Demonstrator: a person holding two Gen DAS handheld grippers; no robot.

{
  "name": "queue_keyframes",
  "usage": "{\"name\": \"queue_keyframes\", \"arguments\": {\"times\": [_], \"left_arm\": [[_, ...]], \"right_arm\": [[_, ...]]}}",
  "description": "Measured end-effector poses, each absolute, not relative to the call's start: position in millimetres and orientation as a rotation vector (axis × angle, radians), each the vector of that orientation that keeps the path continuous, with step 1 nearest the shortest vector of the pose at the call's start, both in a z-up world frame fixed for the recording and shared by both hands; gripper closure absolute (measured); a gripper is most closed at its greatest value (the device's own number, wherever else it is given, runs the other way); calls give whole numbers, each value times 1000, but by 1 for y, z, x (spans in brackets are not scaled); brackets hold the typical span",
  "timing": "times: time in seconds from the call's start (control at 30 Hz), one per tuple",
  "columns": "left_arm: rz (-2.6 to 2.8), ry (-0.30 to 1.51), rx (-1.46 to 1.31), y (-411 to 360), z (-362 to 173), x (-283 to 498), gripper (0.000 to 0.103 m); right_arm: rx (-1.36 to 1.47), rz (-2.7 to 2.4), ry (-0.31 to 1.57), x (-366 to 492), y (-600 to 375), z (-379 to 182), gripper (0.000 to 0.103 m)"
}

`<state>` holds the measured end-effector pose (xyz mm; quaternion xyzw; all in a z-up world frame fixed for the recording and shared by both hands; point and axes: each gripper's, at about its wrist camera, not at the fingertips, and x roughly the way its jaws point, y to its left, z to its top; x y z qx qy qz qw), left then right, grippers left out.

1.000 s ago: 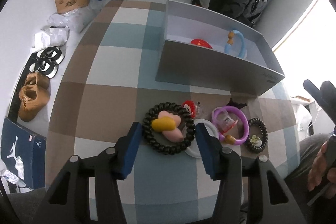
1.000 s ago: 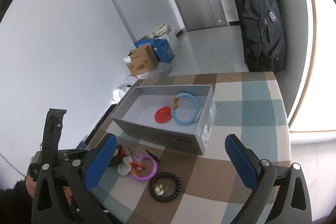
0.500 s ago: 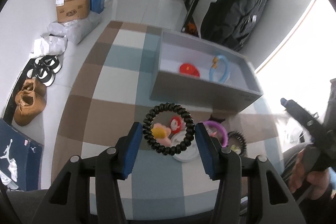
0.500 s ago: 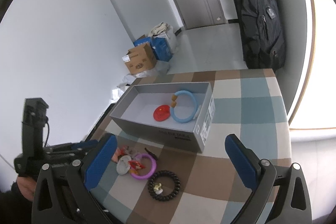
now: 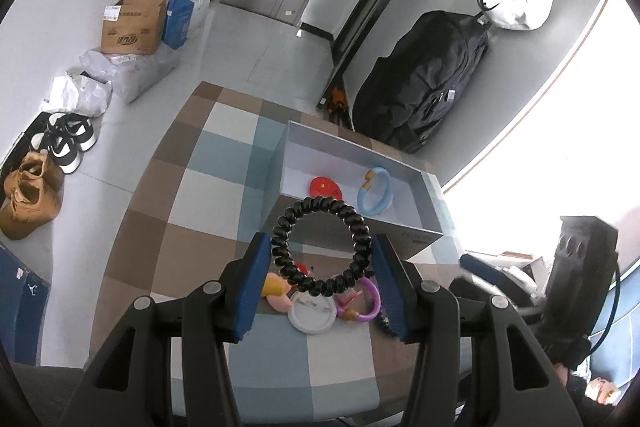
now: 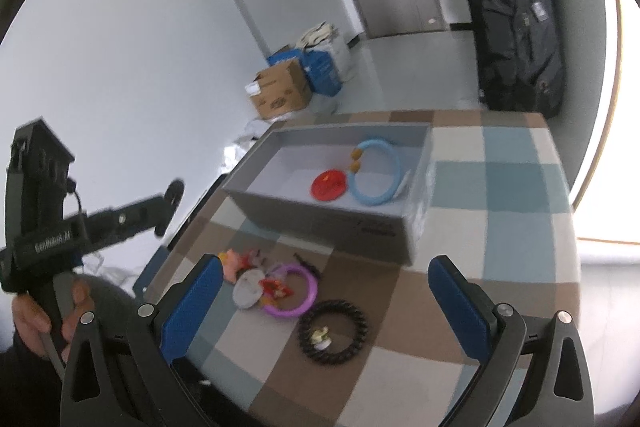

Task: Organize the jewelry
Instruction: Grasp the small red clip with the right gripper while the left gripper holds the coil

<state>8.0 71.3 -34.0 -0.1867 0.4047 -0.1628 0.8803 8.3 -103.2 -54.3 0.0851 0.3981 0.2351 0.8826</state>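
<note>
A black spiral bracelet (image 5: 320,242) is pinched between the left gripper's (image 5: 320,281) pads, with the grey box (image 5: 416,239) beyond; the right gripper (image 6: 320,303) is spread wide, empty.

glossy black plastic coil bracelet (image 5: 321,245), matt grey cardboard box (image 5: 416,235), checked cloth tablecloth (image 5: 208,203)

The right wrist view is blurred; the small charm (image 6: 321,338) inside the near black coil ring (image 6: 334,331) cannot be made out.
</note>
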Motion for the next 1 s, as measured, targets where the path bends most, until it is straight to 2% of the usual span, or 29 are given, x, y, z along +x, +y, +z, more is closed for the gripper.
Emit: {"name": "queue_keyframes", "arguments": {"times": [0.07, 0.17, 0.33, 0.4, 0.47, 0.67, 0.83, 0.9, 0.97, 1.0], "left_arm": [[-340, 839, -398, 73, -34, 8, 57], [-344, 833, -418, 79, -33, 9, 57], [-335, 818, -413, 83, -31, 8, 57], [-339, 821, -421, 85, -32, 9, 57], [-340, 827, -436, 88, -34, 10, 57], [-343, 838, -463, 94, -35, 12, 57], [-344, 850, -462, 95, -38, 16, 57], [-346, 856, -464, 95, -39, 17, 57], [-347, 860, -462, 95, -39, 18, 57], [-348, 861, -460, 95, -39, 18, 57]], "right_arm": [[176, 517, 840, 7, -96, -57, 2], [165, 550, 863, 7, -85, -62, 12], [151, 570, 908, 13, -68, -73, 21], [129, 571, 921, 15, -61, -77, 33], [108, 569, 935, 17, -55, -82, 38], [68, 569, 944, 22, -41, -88, 43], [24, 555, 958, 25, -34, -94, 62], [-3, 545, 966, 27, -30, -97, 76], [-21, 527, 964, 26, -29, -98, 84], [-15, 530, 962, 27, -30, -98, 84]]}}
